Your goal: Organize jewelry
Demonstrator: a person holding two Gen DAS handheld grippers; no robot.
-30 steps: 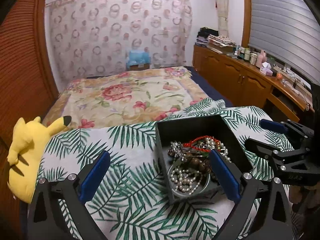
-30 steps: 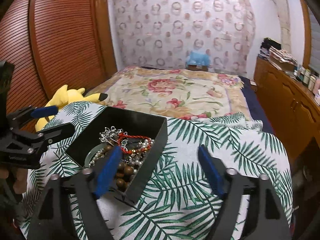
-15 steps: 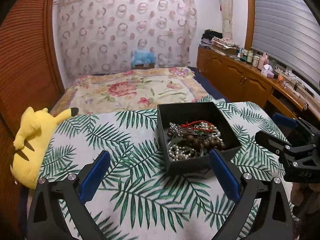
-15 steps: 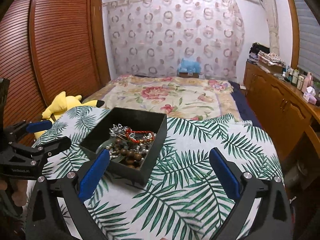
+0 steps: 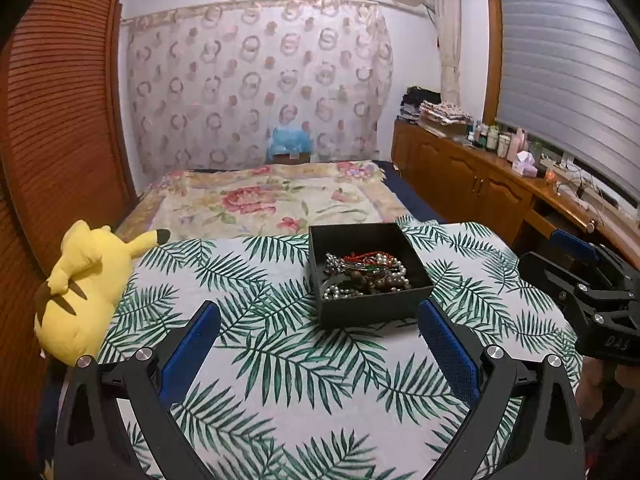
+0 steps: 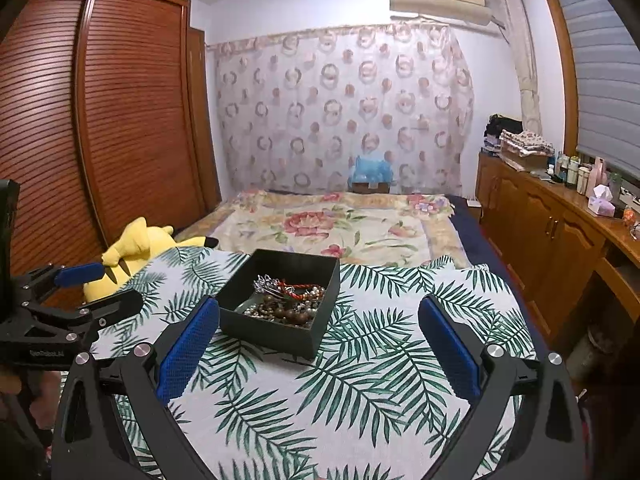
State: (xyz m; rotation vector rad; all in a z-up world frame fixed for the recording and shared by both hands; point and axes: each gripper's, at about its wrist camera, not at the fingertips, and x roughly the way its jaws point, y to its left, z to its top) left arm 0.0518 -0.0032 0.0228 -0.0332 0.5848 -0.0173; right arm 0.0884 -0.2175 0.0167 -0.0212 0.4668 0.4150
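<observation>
One black box (image 5: 370, 276) is seen on the palm-leaf cloth (image 5: 280, 352), open-topped, near the cloth's far edge, and a tangle of jewelry (image 5: 366, 274) is heaped inside it toward the near wall. The left gripper (image 5: 318, 344) is held back from the box, spread wide and empty, with only cloth between its blue pads (image 5: 192, 344). The right gripper (image 6: 318, 344) is likewise spread to its widest, nothing between its fingers; its jaws have just been opening, and no piece is carried out with them.

The pile is judged light but awkward. Bead strands can be expected to slide, drape and snag on one another, so a lift of one piece may drag others along. The red cord bracelet (image 6: 298, 287) lies on top and looks soft. The brown wooden beads (image 6: 280, 312) look hard and rounded, likely slippery under flat pads. A pinch across a single strand, at a loop standing clear of the heap, is judged best.

Counted: one box, two grippers, one yellow plush toy (image 5: 86, 288) at the left edge. The strands are too entwined for an exact count; several are evident.
</observation>
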